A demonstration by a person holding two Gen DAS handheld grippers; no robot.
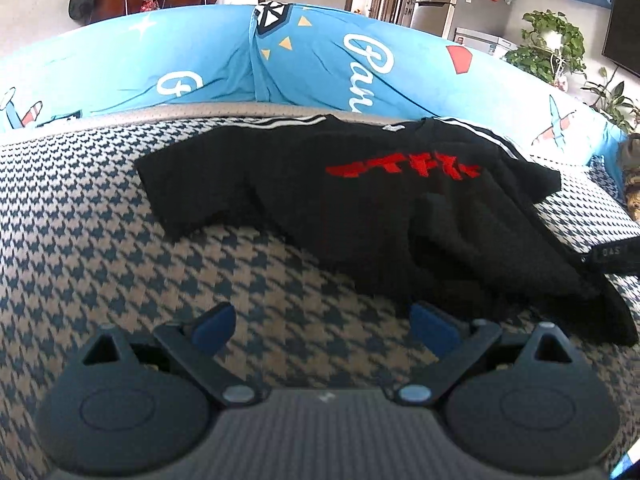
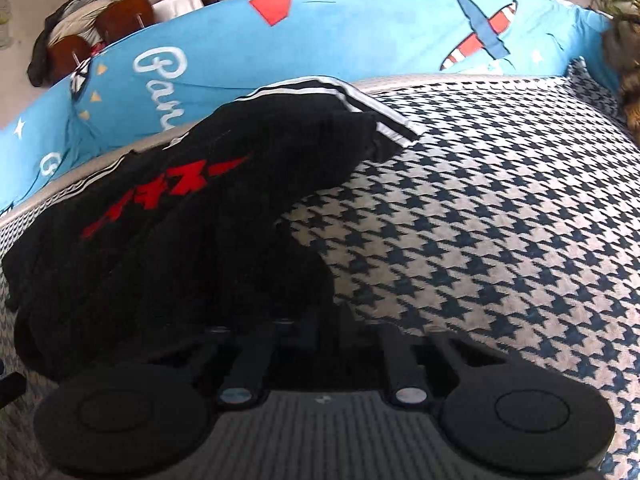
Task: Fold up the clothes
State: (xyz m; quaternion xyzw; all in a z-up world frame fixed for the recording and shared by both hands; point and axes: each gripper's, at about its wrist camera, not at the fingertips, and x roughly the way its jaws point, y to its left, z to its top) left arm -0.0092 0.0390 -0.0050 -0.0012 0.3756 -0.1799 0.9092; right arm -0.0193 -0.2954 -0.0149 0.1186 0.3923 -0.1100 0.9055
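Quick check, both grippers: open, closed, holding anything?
Left gripper: open, empty, jaws spread over the houndstooth cover beside the black T-shirt.
Right gripper: fingertips buried under the black T-shirt; cannot be told whether it is gripping.

A black short-sleeved T-shirt (image 1: 360, 216) with red lettering and white shoulder stripes lies spread across a houndstooth-patterned sofa seat (image 1: 100, 220), its hem nearest the camera bunched and rumpled. The left gripper (image 1: 324, 324) hovers low over the seat with its blue-padded fingers (image 1: 214, 322) spread wide apart; the right-hand pad sits just at the shirt's rumpled edge. Behind runs a bright blue printed sofa cover (image 1: 200, 64), with leafy green houseplants (image 1: 552, 48) beyond.
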